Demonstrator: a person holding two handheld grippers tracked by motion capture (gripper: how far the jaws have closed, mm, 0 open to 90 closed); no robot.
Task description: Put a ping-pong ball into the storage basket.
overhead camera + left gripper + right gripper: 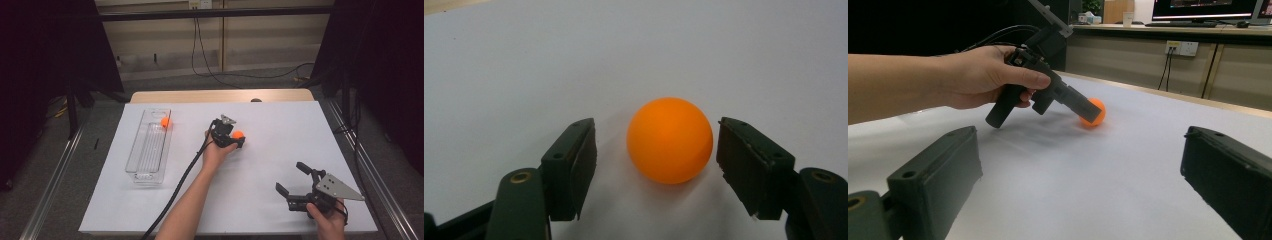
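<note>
An orange ball (670, 140) rests on the white table sheet (280, 125). My left gripper (656, 150) is open around it, one jaw on each side, with a small gap to each. From above, this ball (238, 134) lies near the table's middle at the tip of the left gripper (235, 138). A second orange ball (165, 122) sits in the far end of a clear plastic tray (145, 165). My right gripper (291, 178) is open at the front right with nothing in it. The right gripper view has its jaws wide apart (1083, 170), facing the left gripper (1048, 85) and the ball (1095, 112).
The clear tray lies lengthwise at the table's left. A black cable (180, 185) trails along the left forearm to the front edge. Bare wood (220, 96) borders the sheet's far edge. Dark curtains and floor cables stand beyond the table.
</note>
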